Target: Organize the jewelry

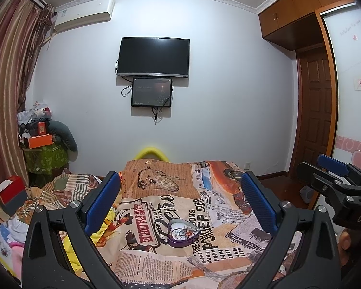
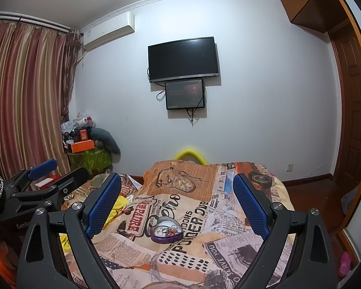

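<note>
Two grippers, left gripper [image 1: 180,202] and right gripper [image 2: 178,204], hover with blue fingers spread wide, grasping nothing. Between them, one purple heart-shaped tin [image 1: 183,232] (lid off, a few rings inside) rests on the bed [image 1: 228,248], beneath two wall screens.

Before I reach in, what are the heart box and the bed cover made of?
Heart-shaped box: likely thin metal tin, glossy purple wall, bright silvery rim; could be plastic. Bed cover: soft printed fabric, matte, creased and draping over the bed's edge.
</note>
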Action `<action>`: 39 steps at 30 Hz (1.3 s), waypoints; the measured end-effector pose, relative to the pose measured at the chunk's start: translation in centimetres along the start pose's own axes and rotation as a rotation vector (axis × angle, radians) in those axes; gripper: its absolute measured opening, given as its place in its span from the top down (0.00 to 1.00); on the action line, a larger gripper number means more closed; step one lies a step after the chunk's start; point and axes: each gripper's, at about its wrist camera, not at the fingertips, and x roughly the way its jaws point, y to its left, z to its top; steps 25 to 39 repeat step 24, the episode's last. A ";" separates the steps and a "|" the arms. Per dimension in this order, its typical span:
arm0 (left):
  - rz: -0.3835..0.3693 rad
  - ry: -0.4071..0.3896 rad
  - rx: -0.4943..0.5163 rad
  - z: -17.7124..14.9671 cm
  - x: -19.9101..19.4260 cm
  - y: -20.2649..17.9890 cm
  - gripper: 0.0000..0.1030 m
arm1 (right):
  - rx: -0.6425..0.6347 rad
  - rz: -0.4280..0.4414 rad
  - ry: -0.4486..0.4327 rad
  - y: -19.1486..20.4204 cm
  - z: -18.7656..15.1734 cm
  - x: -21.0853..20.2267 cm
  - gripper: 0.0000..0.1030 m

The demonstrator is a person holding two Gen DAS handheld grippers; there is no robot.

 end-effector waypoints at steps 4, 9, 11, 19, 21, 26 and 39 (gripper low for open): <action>-0.005 0.006 -0.007 0.0 0.0 0.1 0.02 | 0.002 -0.001 0.002 -0.1 0.1 0.0 0.10; -0.004 0.009 -0.011 0.0 0.0 0.2 0.02 | 0.003 -0.003 0.003 -0.2 -0.1 0.1 0.10; -0.005 0.009 -0.010 -0.1 0.0 0.2 0.02 | 0.004 -0.004 0.004 -0.2 -0.2 0.1 0.10; -0.005 0.002 -0.002 -0.1 -0.1 0.1 0.02 | 0.011 -0.004 0.006 -0.5 -0.3 0.2 0.10; -0.007 0.003 0.002 -0.3 -0.1 -0.1 0.02 | 0.010 -0.003 0.008 -0.5 -0.3 0.2 0.10; -0.008 0.005 0.012 -0.4 0.0 -0.2 0.02 | 0.011 -0.003 0.013 -0.5 -0.4 0.3 0.10; -0.008 0.005 0.012 -0.4 0.0 -0.2 0.02 | 0.011 -0.003 0.013 -0.5 -0.4 0.3 0.10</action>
